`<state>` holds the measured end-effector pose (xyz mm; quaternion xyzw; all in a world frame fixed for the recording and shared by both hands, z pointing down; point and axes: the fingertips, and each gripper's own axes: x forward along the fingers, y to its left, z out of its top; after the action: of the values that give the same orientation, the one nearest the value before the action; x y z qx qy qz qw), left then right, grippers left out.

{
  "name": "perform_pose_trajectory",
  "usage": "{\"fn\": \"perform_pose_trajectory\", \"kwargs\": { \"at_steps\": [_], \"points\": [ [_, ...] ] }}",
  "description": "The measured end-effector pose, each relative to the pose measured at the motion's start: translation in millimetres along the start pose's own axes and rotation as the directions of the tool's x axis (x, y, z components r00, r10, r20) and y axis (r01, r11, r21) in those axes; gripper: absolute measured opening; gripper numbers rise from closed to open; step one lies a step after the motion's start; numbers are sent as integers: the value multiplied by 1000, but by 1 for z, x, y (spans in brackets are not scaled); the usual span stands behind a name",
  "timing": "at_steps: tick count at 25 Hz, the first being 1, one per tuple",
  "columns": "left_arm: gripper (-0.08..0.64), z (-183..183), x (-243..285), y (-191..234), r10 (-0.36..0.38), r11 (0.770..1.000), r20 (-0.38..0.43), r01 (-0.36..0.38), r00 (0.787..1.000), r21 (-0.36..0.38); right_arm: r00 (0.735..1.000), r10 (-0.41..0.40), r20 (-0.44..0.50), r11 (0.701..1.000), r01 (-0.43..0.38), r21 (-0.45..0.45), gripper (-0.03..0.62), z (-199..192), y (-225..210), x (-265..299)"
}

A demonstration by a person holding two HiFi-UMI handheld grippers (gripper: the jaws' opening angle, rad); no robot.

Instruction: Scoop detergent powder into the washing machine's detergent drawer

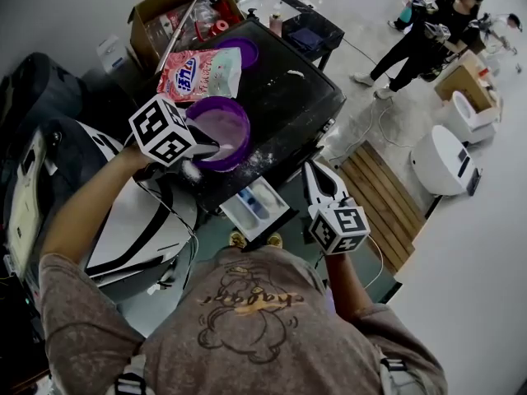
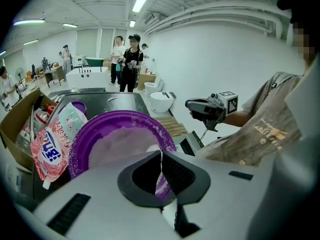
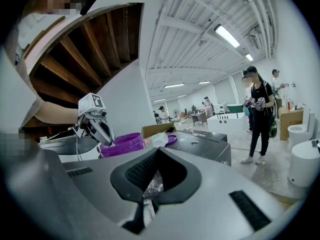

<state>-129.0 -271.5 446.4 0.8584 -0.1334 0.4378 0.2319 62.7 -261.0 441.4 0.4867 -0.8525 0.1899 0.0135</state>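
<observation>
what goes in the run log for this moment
left claw shut on spoon at powder bowl | right claw shut, near open drawer

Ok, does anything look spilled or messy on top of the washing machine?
Yes: loose white powder is scattered on the black washing machine top, between the purple plastic bowl and the front edge above the open detergent drawer. A small white clump lies farther back.

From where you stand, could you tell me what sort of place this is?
Probably an appliance test hall, not a home: a washer, toilets and a bathtub stand loose on bare floor under strip lights.
</observation>
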Motion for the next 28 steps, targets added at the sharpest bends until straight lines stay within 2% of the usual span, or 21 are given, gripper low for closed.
{"fn": "perform_pose_trajectory", "kwargs": {
  "at_steps": [10, 16, 28],
  "points": [
    [23, 1, -3, 0, -55, 994, 65, 61, 996, -88, 1000, -13, -4, 1000, 13, -23, 2, -4, -6, -6],
    [23, 3, -7, -2, -86, 986, 111, 100, 990, -130, 1000, -11, 5, 1000, 11, 7, 2, 1, 0, -5],
    [24, 1, -24, 4, -116, 951, 230, 175, 966, -255, 1000, -7, -2, 1000, 7, 0, 2, 1, 5, -4]
  ]
}}
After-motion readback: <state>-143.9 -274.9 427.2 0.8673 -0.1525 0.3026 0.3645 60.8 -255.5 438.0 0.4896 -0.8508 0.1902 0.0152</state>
